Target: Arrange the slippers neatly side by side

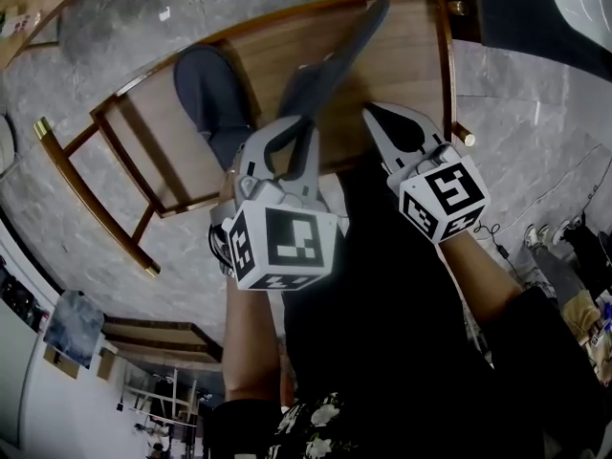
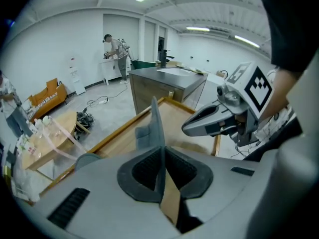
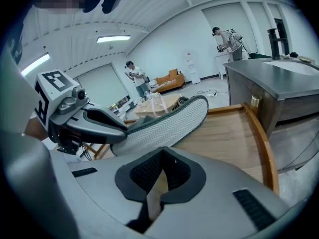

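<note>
**Slipper pinched on edge, its mate flat on the table**

Slipper of dark grey fabric with a pale ribbed sole [image 1: 330, 65] stood up on its side. One end was clamped between the jaws of the left gripper [image 1: 292, 132], which pressed on its thin wall. Its free end pointed toward the far right corner of the wooden table with a raised golden rim [image 1: 416, 55]. Whether any part of it touched the wood could not be told.

The second dark grey slipper [image 1: 206, 89] lay flat near the table's left edge. The two were close at the near end and splayed apart farther out, so they were not yet parallel.

The right gripper [image 1: 375, 120] hung just beside the held slipper's sole, over the near edge, with its jaws pressed together on nothing.

The risks lay in the grip. A soft wall held at one end could probably twist or slide in the pads, and the slipper might then flop down sole up or land across its mate. A careless swing toward the left could also push the flat slipper against the rim, and the idle right gripper sat near enough to knock the sole.
</note>
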`<state>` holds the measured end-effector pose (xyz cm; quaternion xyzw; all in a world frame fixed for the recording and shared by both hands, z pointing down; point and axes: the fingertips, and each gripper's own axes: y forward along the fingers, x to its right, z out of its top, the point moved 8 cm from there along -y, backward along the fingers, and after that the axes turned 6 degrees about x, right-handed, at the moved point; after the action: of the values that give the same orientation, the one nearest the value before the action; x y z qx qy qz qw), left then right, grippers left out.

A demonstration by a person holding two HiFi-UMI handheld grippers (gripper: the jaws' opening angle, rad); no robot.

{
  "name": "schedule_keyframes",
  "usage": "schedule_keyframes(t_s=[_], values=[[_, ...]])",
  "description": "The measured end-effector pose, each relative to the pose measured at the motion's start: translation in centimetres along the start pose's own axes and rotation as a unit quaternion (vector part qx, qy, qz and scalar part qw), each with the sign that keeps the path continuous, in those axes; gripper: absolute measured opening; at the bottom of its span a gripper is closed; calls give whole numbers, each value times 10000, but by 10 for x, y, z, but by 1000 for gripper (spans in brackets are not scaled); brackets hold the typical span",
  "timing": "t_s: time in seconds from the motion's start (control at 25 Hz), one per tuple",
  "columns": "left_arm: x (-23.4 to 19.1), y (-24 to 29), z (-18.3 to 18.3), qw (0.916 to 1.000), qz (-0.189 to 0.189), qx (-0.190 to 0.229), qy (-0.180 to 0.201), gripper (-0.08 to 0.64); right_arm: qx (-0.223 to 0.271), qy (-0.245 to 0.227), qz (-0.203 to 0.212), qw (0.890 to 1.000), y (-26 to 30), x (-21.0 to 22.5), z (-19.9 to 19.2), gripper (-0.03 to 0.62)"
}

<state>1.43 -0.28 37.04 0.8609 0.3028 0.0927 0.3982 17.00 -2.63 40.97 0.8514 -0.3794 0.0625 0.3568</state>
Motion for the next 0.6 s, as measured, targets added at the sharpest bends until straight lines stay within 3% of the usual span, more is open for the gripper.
schedule_keyframes(t_s=[0.2,0.6], values=[[7,-1,-5,9976,-404,78,-559,31,66,62,63,9999,6,-10,1,-6],[23,12,-10,9858,-1349,42,-1000,40,-77,353,-124,9993,4,-15,-18,-5]])
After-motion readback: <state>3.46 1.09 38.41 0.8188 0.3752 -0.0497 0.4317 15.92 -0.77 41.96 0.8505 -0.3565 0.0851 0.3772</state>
